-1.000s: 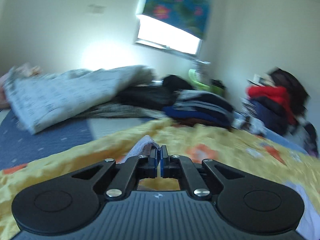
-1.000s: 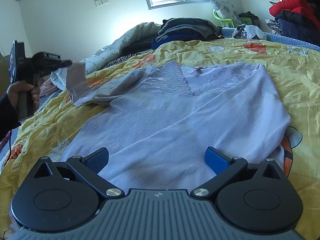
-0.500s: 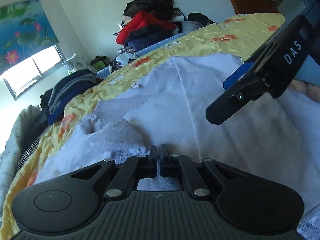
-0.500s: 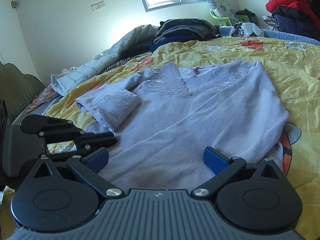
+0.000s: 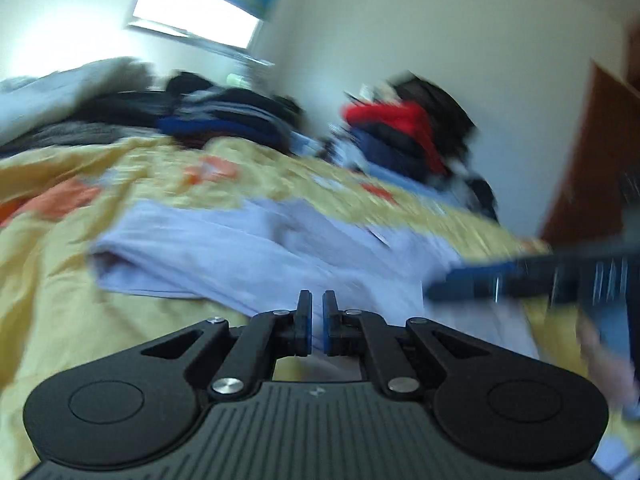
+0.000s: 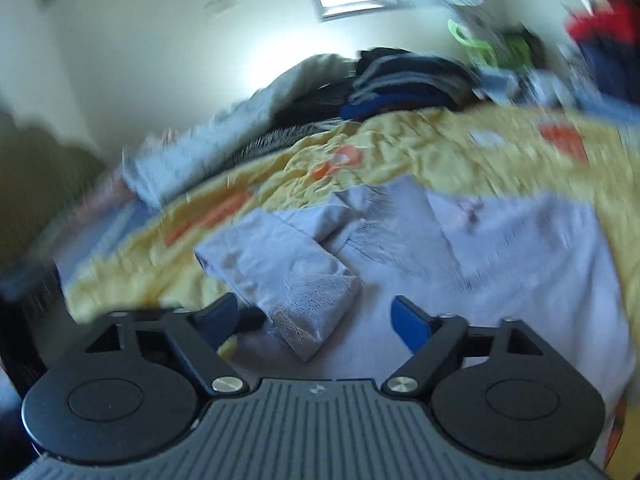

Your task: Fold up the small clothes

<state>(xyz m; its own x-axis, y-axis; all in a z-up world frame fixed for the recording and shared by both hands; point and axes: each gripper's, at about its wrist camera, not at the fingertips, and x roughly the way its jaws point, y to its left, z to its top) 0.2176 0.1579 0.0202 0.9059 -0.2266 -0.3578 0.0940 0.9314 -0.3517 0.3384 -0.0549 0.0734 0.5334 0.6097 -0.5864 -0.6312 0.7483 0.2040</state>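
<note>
Lilac top [image 6: 500, 280] lying flat on the yellow quilt [image 6: 400, 148], sleeve [image 6: 296, 280] folded in at frame centre.
Left gripper [image 5: 316, 322] is sitting nearly pressed together, seemingly empty through blur; right gripper [image 6: 312, 316] has just been narrowing, spread, gripping nothing.

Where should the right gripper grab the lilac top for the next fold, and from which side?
Probably the right edge of the lilac top, coming in from the yellow quilt on that side. The left sleeve is already folded in, while the right side lies flat and unfolded, so its edge can lift.
</note>
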